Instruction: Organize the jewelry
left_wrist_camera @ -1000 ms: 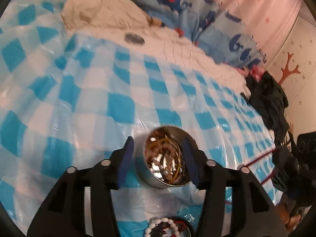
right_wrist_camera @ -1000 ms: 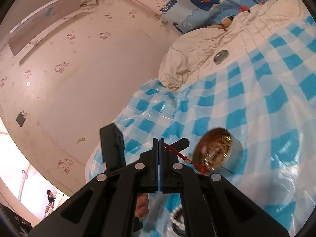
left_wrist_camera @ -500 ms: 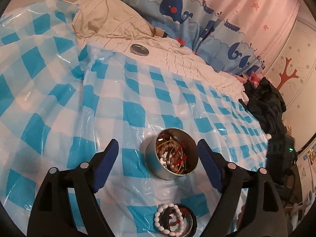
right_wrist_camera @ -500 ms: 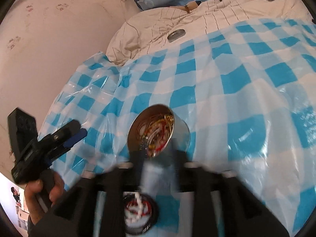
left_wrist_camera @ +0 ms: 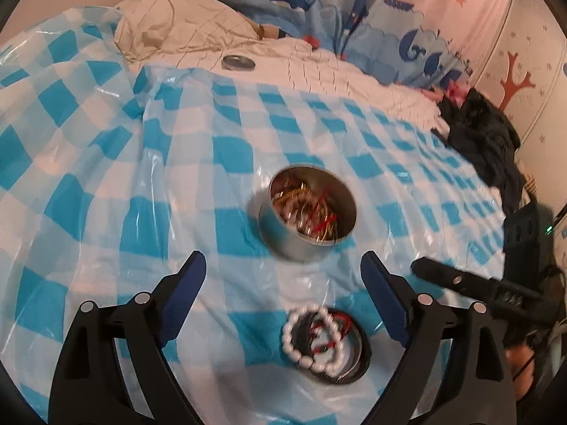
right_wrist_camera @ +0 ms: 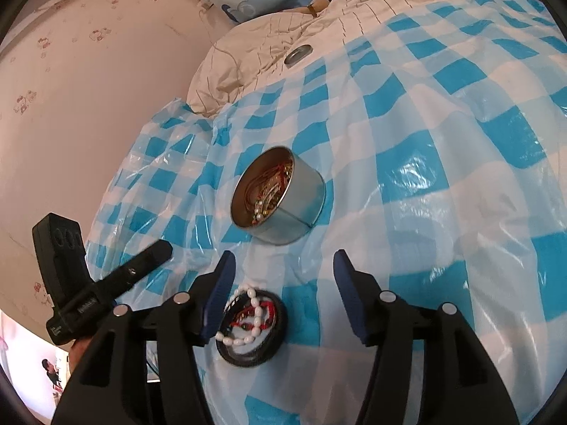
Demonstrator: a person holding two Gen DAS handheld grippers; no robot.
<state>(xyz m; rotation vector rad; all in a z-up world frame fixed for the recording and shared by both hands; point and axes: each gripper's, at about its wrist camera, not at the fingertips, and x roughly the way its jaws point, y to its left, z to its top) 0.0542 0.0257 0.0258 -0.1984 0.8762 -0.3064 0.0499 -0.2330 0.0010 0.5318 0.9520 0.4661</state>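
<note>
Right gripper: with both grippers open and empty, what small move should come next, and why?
Probably lower the right gripper onto the white bead bracelet in the black dish; its open jaws already hover there, and the tin holds the other jewelry.

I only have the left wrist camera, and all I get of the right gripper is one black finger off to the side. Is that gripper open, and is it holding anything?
Observer: The right gripper is open. Its jaws have just been opening, and nothing is between the pads.
Operator: What is in front of it?
Observer: The dark round dish with the white bead bracelet. In the right wrist view the dish lies off centre, close to the finger on the picture's left.
Operator: Anything in the tin I can't make out?
Observer: A few white beads lie among the gold pieces by the rim of the tin.
</note>
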